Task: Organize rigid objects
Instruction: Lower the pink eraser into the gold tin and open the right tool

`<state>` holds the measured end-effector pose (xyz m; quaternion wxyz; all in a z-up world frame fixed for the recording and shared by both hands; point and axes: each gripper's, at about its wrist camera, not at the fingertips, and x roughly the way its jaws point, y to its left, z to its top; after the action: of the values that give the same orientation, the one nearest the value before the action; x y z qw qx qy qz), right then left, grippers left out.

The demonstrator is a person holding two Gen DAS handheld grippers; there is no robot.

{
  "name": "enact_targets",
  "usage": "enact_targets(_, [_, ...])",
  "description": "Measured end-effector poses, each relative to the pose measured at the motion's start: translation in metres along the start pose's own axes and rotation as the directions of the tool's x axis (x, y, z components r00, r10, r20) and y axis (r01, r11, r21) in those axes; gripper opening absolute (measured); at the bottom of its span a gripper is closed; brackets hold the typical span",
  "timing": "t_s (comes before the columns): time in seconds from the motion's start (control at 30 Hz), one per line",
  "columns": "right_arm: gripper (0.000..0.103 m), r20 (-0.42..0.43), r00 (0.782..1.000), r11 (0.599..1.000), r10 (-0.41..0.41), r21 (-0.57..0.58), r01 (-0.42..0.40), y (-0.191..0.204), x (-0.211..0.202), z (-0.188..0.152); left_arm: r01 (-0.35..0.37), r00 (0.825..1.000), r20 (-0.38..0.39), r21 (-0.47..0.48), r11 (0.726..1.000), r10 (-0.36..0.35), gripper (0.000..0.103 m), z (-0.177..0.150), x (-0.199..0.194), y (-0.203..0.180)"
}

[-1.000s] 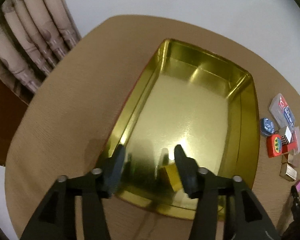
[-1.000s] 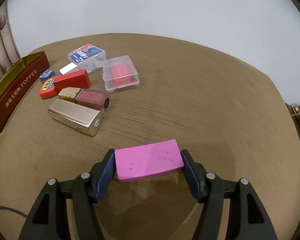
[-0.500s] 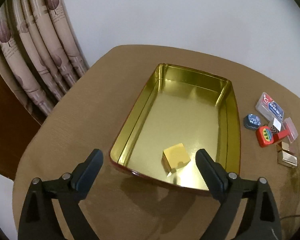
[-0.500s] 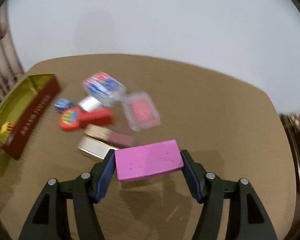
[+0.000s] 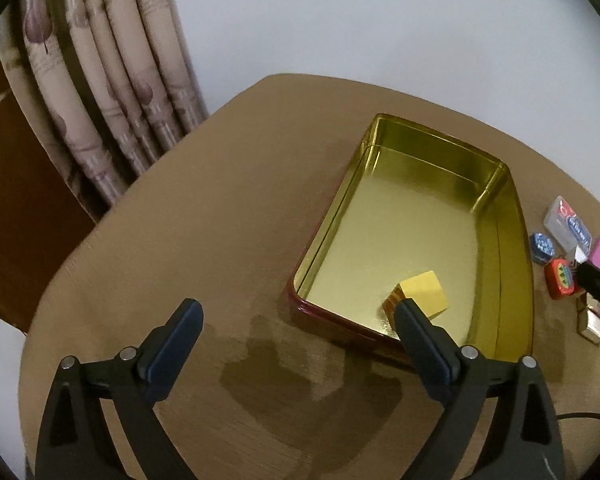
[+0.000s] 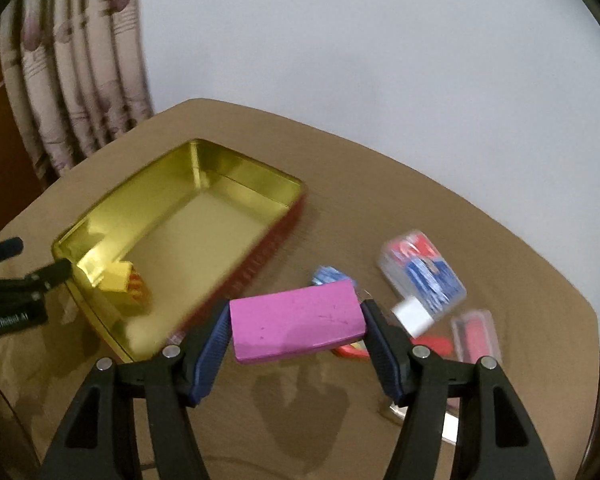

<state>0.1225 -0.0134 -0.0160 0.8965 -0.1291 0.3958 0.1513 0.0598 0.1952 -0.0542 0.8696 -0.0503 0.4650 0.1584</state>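
While its jaws widen, left tool empty, right tool clamping pink block.

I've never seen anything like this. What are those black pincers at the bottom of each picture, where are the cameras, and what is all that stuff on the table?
No robot here: a person holds a hand tool with two fingers in each hand. Each tool carries a wide-angle camera looking forward along its fingers, so every picture shows its own pincers at the bottom.

The left gripper has its jaws opening wider with nothing between them. Just ahead, a small gold box lies inside the open gold tin on the brown table.

The right gripper is clamped on a pink block, held in the air near the tin.

Beside the tin lie more small things: a clear case with a blue and red label, a clear case with red contents, a small blue piece and a red item.
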Motion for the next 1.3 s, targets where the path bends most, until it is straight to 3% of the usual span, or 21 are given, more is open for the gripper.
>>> enact_targets(0.23, [0.066, 0.003, 1.0, 0.991, -0.017, -0.133, 0.017, 0.049, 0.015, 0.034, -0.053, 0.999, 0.009, -0.026, 0.998, 0.053, 0.098, 0.005, 0.004, 0.014])
enact_targets(0.47, [0.066, -0.062, 0.998, 0.981, -0.021, -0.193, 0.008, 0.079, 0.055, 0.056, -0.034, 0.999, -0.007, -0.059, 0.998, 0.034, 0.098, 0.007, 0.006, 0.022])
enact_targets(0.8, [0.066, -0.186, 0.982, 0.99, -0.001, -0.139, -0.025, 0.084, 0.102, 0.059, -0.026, 0.999, -0.026, -0.079, 0.997, 0.024, 0.099, 0.006, 0.01, 0.027])
enact_targets(1.3, [0.066, -0.202, 0.979, 0.989, -0.013, -0.146, -0.017, 0.088, 0.116, 0.054, -0.017, 0.999, -0.03, -0.089, 0.996, 0.014, 0.1, 0.005, 0.013, 0.03])
